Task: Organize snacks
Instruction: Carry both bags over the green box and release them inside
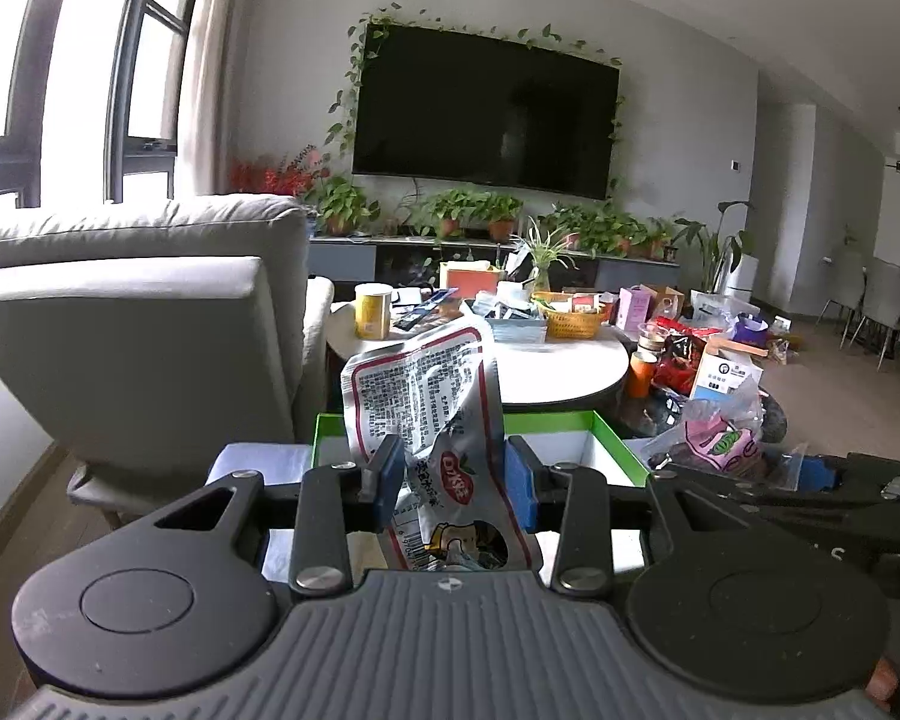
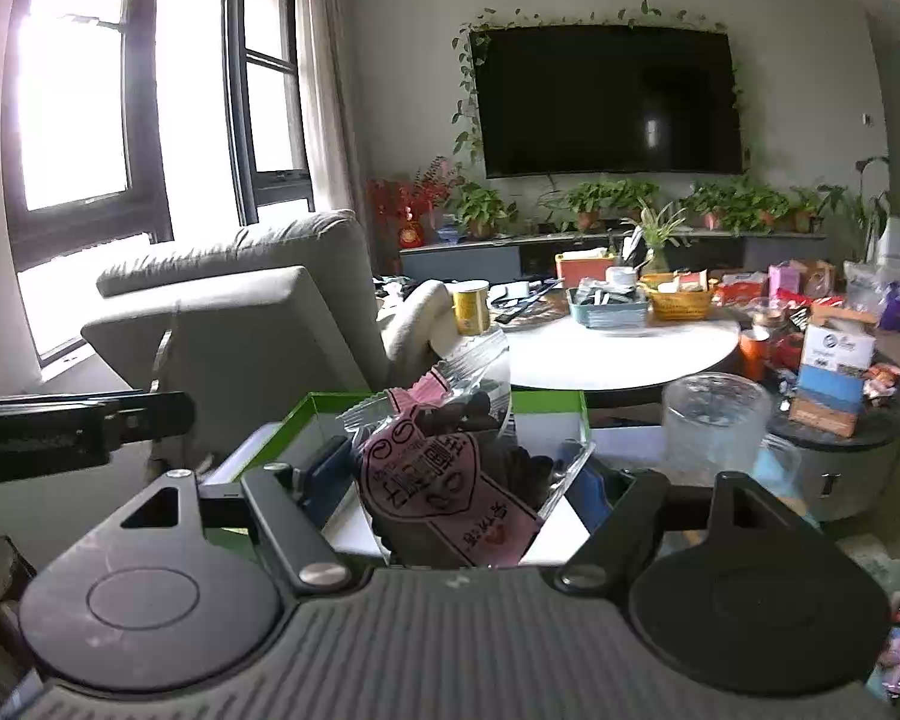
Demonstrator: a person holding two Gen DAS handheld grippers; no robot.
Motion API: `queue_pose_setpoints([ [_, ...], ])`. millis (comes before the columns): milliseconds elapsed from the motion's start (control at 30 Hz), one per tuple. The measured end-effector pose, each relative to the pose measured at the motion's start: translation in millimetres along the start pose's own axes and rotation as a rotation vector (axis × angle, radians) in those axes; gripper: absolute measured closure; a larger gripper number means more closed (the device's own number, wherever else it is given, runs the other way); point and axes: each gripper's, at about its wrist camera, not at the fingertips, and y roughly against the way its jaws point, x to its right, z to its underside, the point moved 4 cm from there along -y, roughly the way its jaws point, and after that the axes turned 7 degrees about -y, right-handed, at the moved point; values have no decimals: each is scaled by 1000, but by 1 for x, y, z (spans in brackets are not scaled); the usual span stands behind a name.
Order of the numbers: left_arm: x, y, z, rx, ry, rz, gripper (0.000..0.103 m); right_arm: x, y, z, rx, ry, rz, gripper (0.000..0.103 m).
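My left gripper (image 1: 453, 477) is shut on a silver snack pouch (image 1: 426, 396) with red trim and printed text, held upright above a green-rimmed white box (image 1: 606, 435). My right gripper (image 2: 459, 471) is shut on a clear bag with a pink label (image 2: 444, 480) holding dark pieces, held over the same green-rimmed box (image 2: 546, 405). That bag also shows at the right of the left wrist view (image 1: 720, 438), with the right gripper's black body beside it.
A grey armchair (image 1: 144, 324) stands at the left. A round white table (image 2: 618, 348) behind the box carries a yellow can (image 2: 471, 306), a wicker basket (image 2: 681, 300) and packets. A clear plastic jar (image 2: 714, 414) stands right of the box. More snacks lie on a dark round table (image 2: 840, 420).
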Motion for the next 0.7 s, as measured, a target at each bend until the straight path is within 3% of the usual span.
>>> queue_pose_setpoints([
  [233,-8,-45,3,-12,-13,-3,69,3,-35,2,-29,23,18,58],
  [700,-22,-123,36,-160,-13,-5,69,14,-103,27,-167,20,46,58],
])
